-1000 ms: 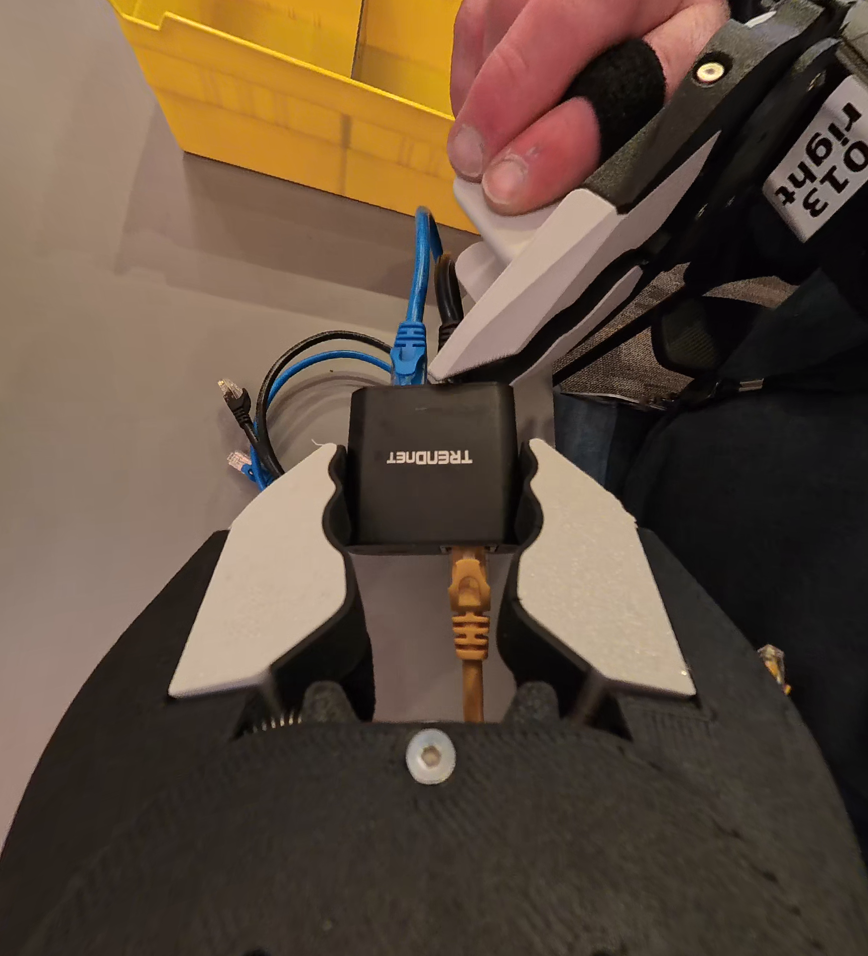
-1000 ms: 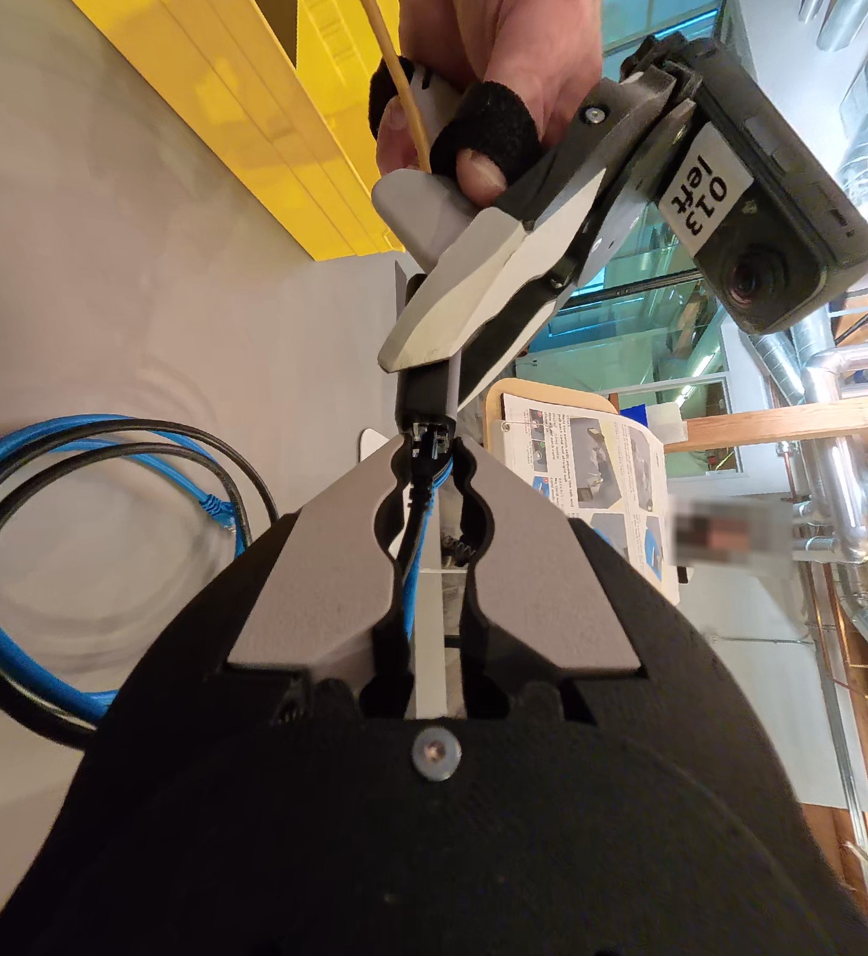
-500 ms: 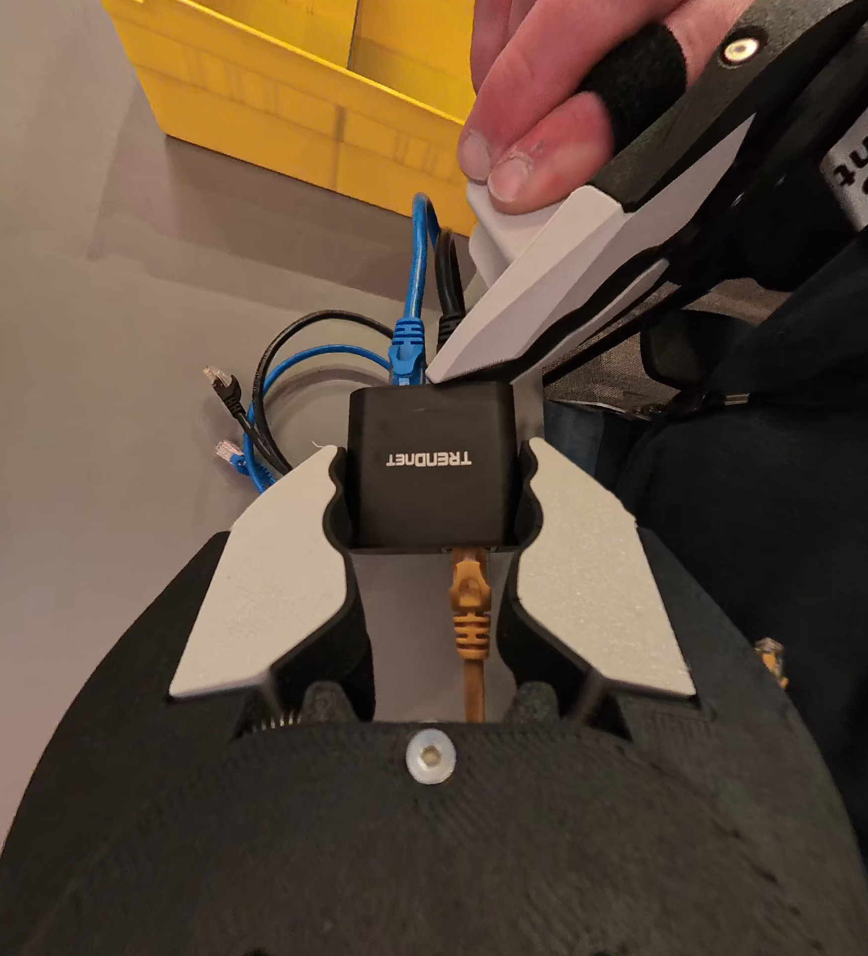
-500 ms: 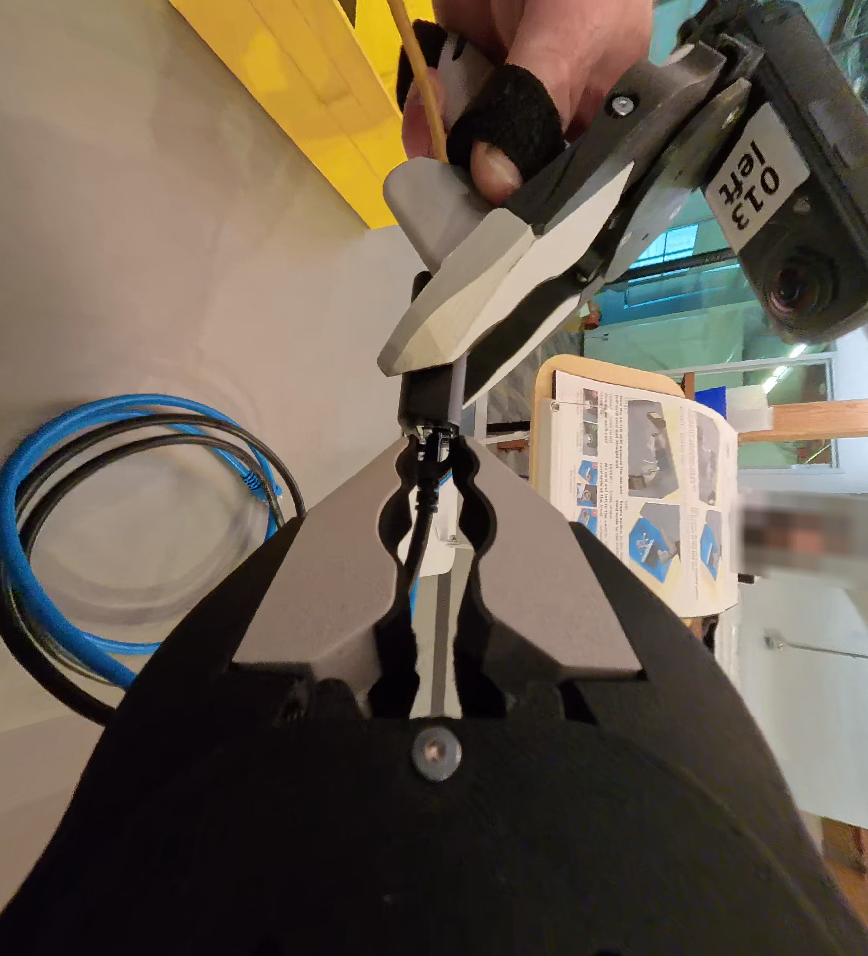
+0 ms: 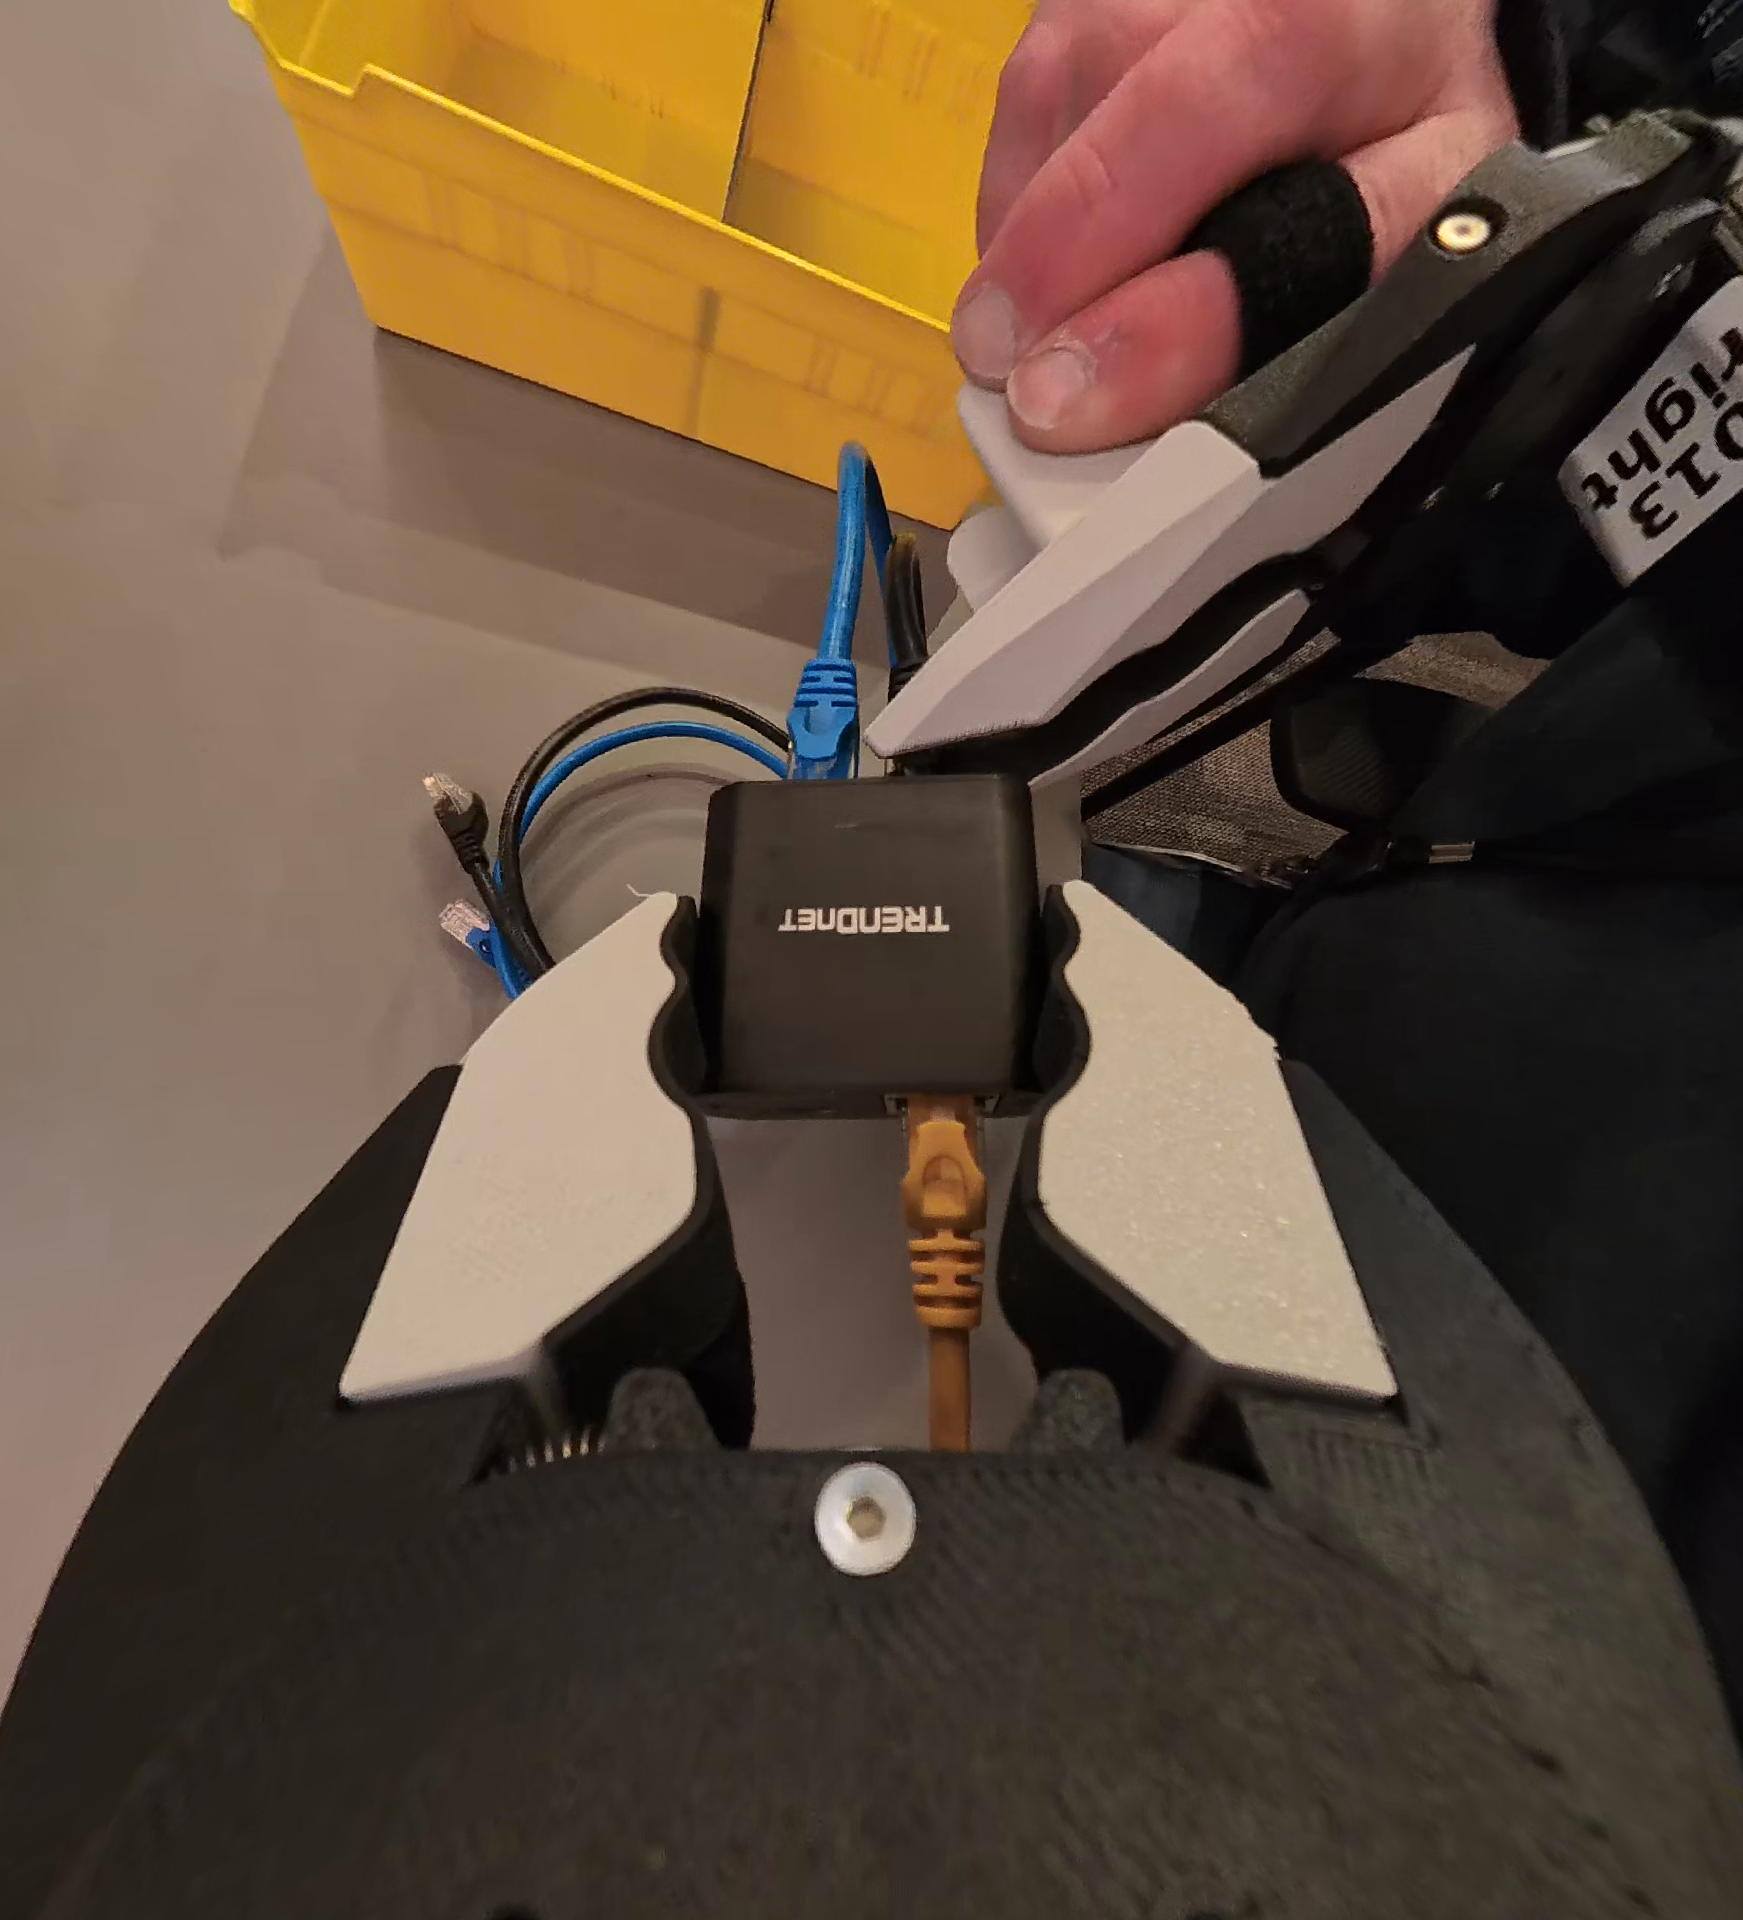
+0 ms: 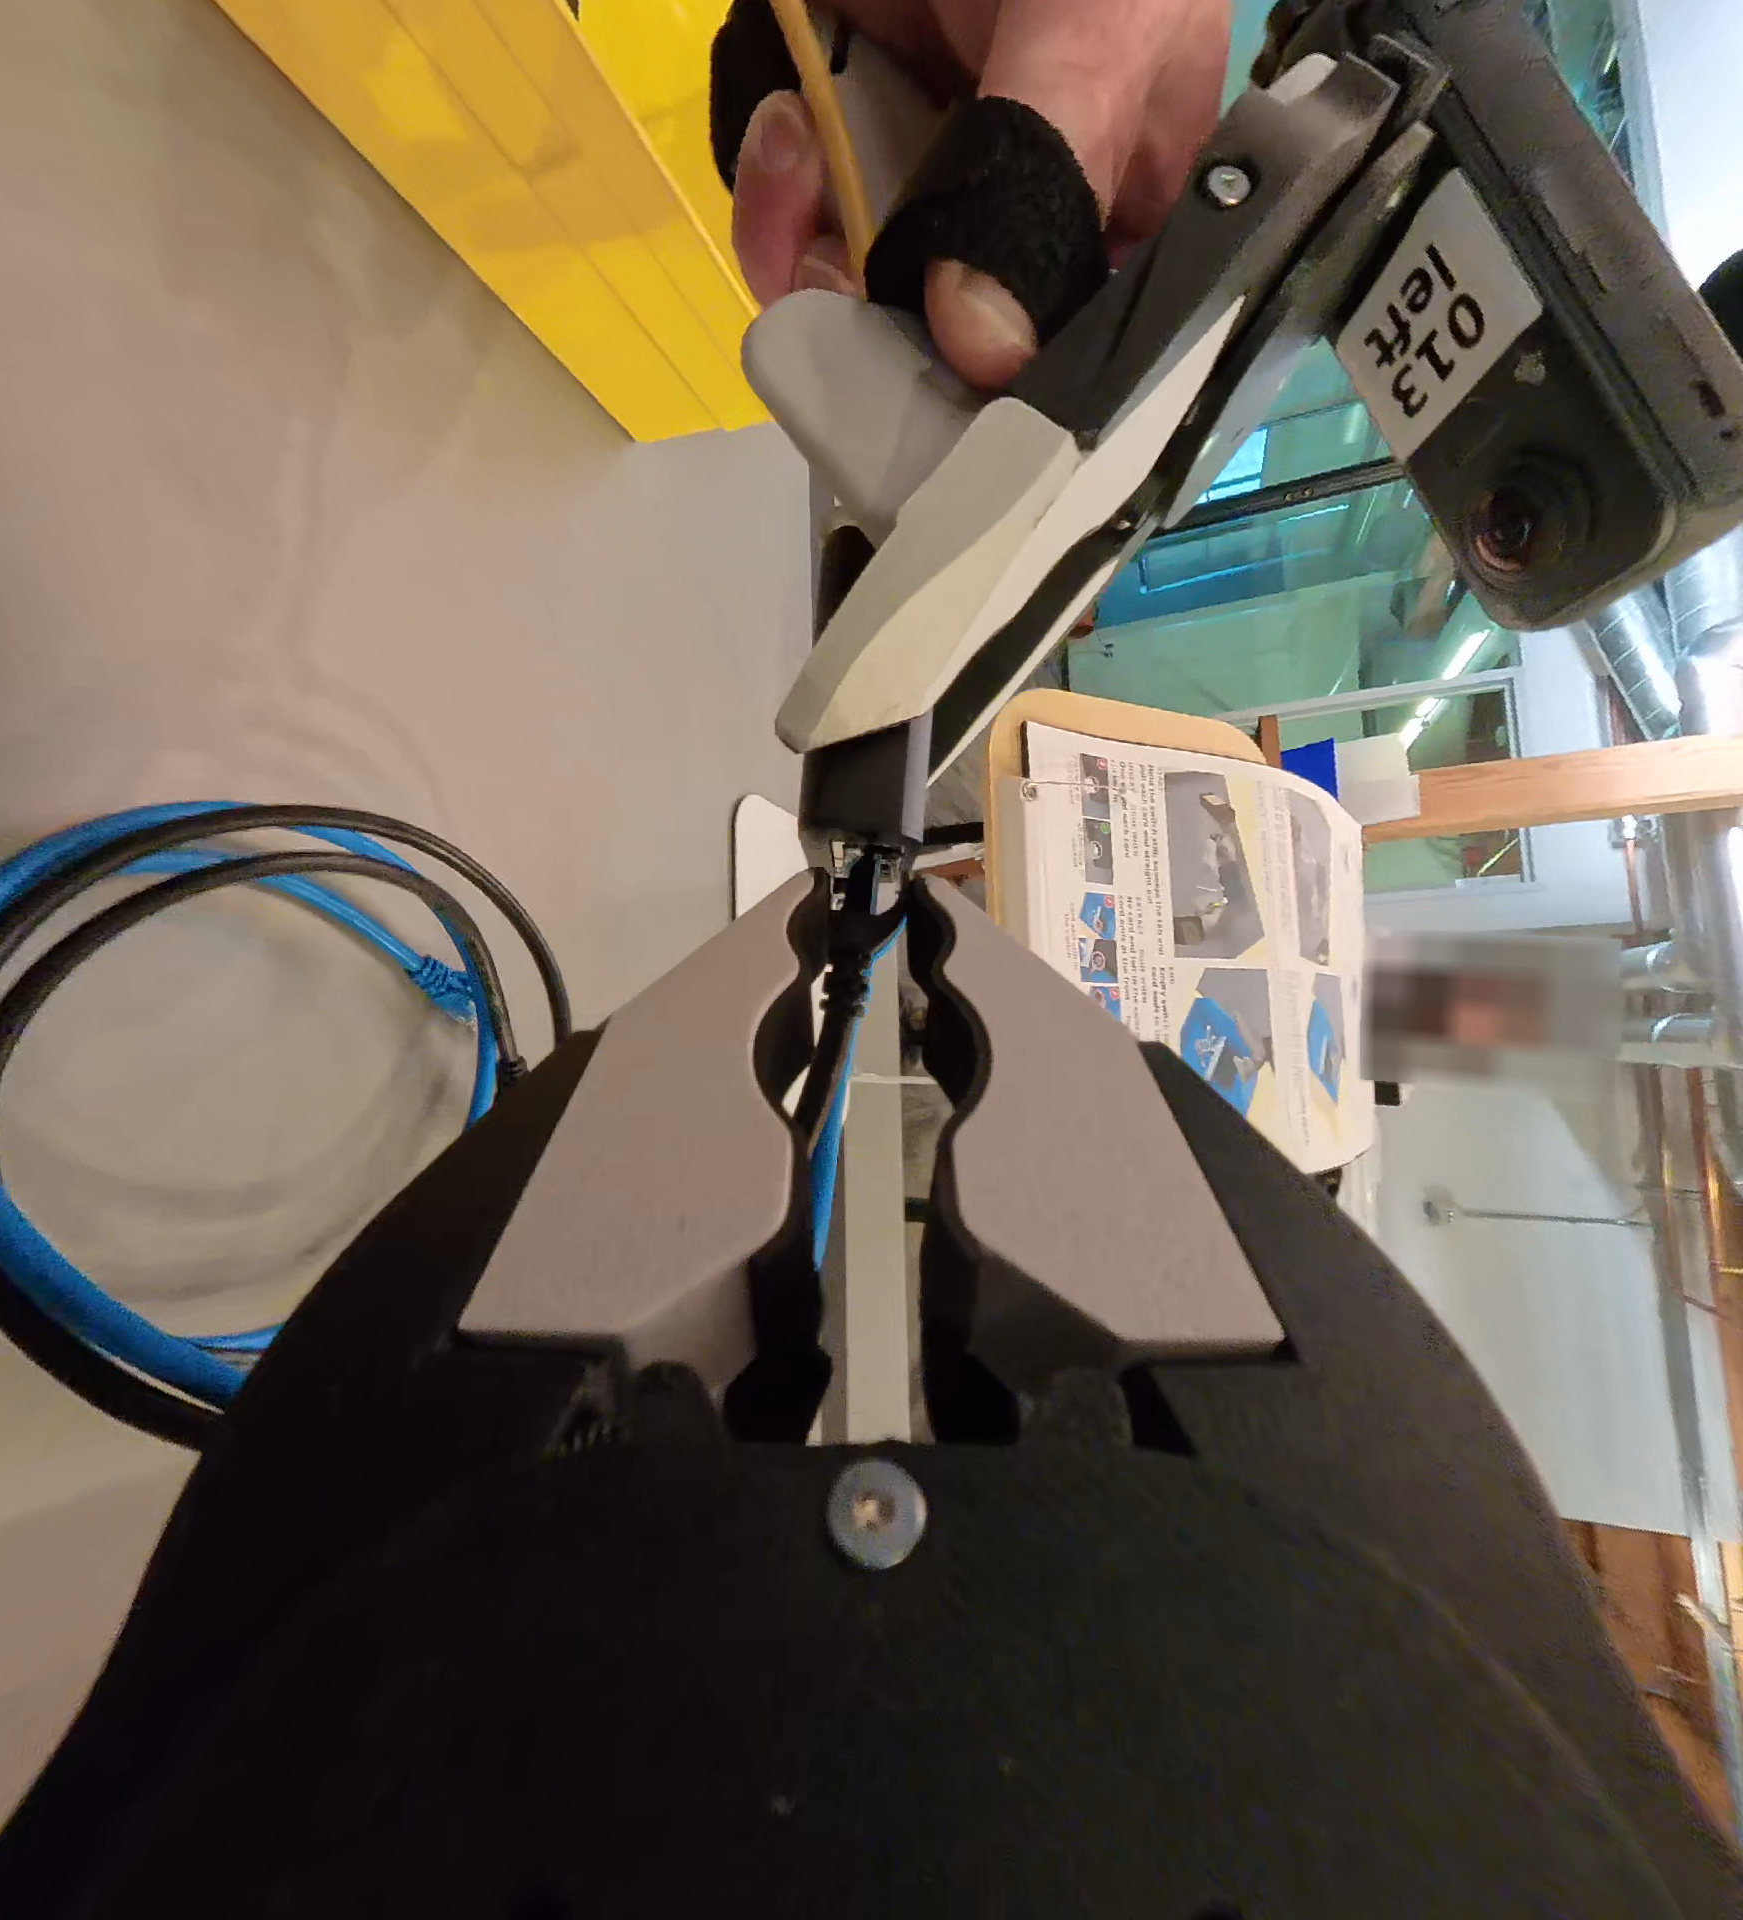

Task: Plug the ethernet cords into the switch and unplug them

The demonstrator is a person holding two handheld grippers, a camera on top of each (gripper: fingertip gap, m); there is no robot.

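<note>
Switch (image 5: 865, 935): smooth matt black plastic. Yellow bin (image 5: 638, 208): glossy plastic. Tabletop (image 5: 119, 623): smooth matt grey. Rough printed plastic seen on left hand-held gripper (image 5: 865, 997).

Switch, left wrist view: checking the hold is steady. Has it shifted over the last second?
No: against the yellow bin behind it, the switch sits practically where it was.

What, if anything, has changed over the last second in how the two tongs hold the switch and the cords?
Very little: the right tongs have opened slightly around the black cord, whose plug sits at the switch. The left tongs still clamp the switch, with the orange cord and blue cord plugged in as before, and the coiled slack still lies on the table.
</note>
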